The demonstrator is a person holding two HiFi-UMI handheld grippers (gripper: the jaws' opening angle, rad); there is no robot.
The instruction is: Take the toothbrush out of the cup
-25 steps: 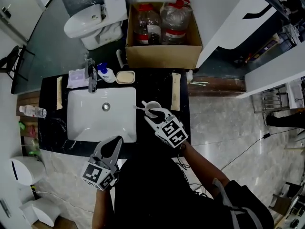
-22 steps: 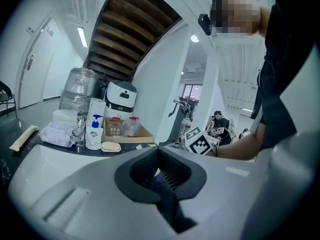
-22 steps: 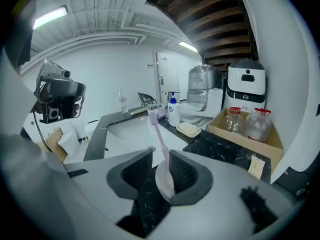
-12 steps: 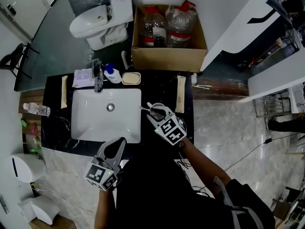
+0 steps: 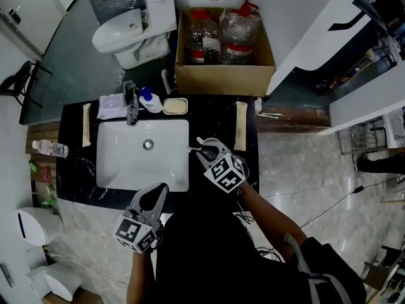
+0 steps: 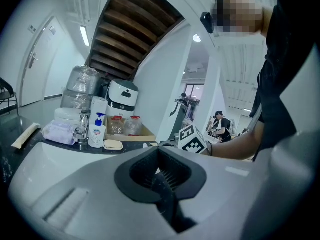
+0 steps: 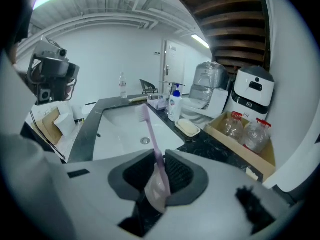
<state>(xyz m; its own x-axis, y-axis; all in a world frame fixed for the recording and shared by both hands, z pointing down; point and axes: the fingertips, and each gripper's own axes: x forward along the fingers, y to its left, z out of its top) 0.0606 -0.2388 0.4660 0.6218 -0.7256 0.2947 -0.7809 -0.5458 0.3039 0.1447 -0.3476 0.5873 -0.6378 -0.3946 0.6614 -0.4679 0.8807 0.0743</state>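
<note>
Toothbrush (image 7: pixel 151 134) sat pinched by its handle in the right gripper (image 7: pixel 159 171), head poking toward nine o'clock at the sink (image 5: pixel 120 163). Thin grip: a twist could have dropped it in. Left gripper (image 6: pixel 162 176) hung with jaws together, empty.

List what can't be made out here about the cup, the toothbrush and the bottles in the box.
- Cup: no view shows it plainly. In the head view the right gripper seems to cover it, and the right gripper view looks over its own body, past it.
- Toothbrush: whether it is clear of the cup can't be told. The head view shows only its tip beyond the gripper.
- Bottles: label print too small, head view.
</note>
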